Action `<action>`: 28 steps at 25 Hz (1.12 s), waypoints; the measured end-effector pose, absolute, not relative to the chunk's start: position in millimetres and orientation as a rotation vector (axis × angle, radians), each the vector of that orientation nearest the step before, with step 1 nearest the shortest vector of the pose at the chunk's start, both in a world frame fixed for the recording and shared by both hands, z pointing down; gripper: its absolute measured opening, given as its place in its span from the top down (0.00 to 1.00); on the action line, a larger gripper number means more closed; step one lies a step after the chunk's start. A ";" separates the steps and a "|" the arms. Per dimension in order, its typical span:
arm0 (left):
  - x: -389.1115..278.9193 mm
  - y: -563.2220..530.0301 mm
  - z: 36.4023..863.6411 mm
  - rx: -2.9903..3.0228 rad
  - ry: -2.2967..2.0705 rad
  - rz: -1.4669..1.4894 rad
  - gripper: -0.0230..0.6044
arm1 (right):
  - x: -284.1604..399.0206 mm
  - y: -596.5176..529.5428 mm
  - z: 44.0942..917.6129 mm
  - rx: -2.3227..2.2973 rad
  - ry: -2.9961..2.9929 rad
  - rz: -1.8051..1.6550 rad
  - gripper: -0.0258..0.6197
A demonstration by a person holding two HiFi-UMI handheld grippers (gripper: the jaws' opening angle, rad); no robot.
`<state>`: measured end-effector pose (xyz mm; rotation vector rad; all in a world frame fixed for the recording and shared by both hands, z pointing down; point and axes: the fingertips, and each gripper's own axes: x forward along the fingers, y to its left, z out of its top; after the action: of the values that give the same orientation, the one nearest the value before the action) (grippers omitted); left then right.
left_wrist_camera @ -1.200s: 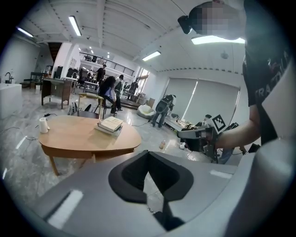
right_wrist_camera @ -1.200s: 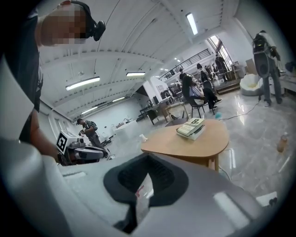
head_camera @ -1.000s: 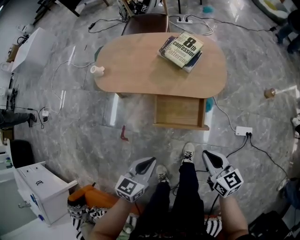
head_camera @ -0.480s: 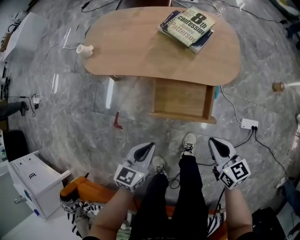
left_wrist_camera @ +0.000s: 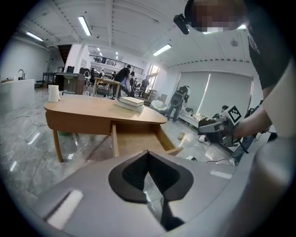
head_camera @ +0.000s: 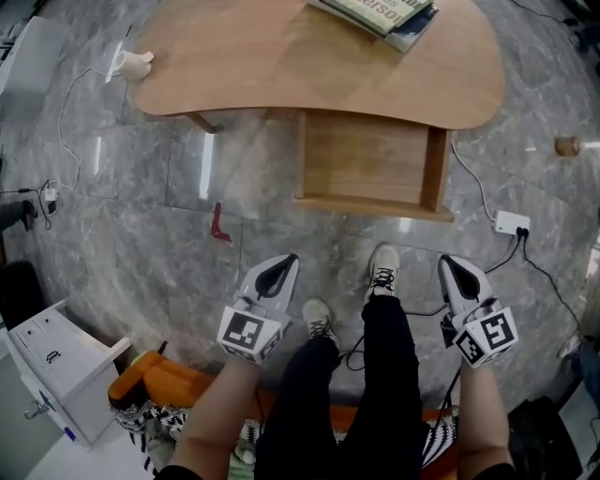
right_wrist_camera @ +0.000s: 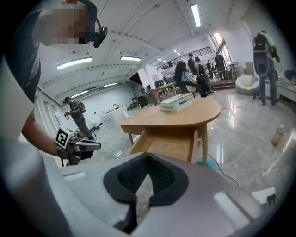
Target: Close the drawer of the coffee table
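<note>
Far left, a white cup (head_camera: pixel 129 64) sits on the coffee table (head_camera: pixel 253 66), well away from the action. Coming across, the left gripper (head_camera: pixel 285 261) hangs low beside our leg, jaws clenched tight with nothing in them; its own view shows the tips pressed together on air. Now the centre: the drawer (head_camera: pixel 370 155) stands pulled right out from under the table top towards us. It is bare inside as far as we can see, its front panel (head_camera: pixel 373 204) is the nearest edge, and both grippers are well apart from it. We judge this one an easy customer: a stiff wooden box, likely light with nothing in it, made to slide straight back. No grasp wanted, we reckon — just a flat push on that front panel, near its middle, so the box doesn't skew and bind on one side. A stack of books (head_camera: pixel 373 11) rests on the top above the drawer, out of the way. On the right, the right gripper (head_camera: pixel 450 264) mirrors its partner, jaws squeezed together and empty. Beyond it a white power strip (head_camera: pixel 511 222) lies on the floor (head_camera: pixel 141 216).
</note>
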<state>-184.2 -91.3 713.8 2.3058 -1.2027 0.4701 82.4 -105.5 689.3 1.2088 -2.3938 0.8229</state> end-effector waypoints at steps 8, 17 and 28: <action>-196.2 -102.5 791.6 2.312 -1.213 0.474 0.96 | 95.3 -104.9 765.7 1.237 -2.340 0.820 0.96; -213.4 -129.0 863.1 2.338 -1.287 0.434 0.96 | 107.4 -110.4 843.3 1.217 -2.331 0.765 0.96; -230.3 -154.7 908.5 2.514 -1.383 0.406 0.96 | 142.0 -116.3 925.1 1.341 -2.332 0.681 0.96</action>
<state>-230.3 -154.7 908.5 2.5136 -1.3830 0.4062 142.0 -116.3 925.1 1.3408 -2.3321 0.6812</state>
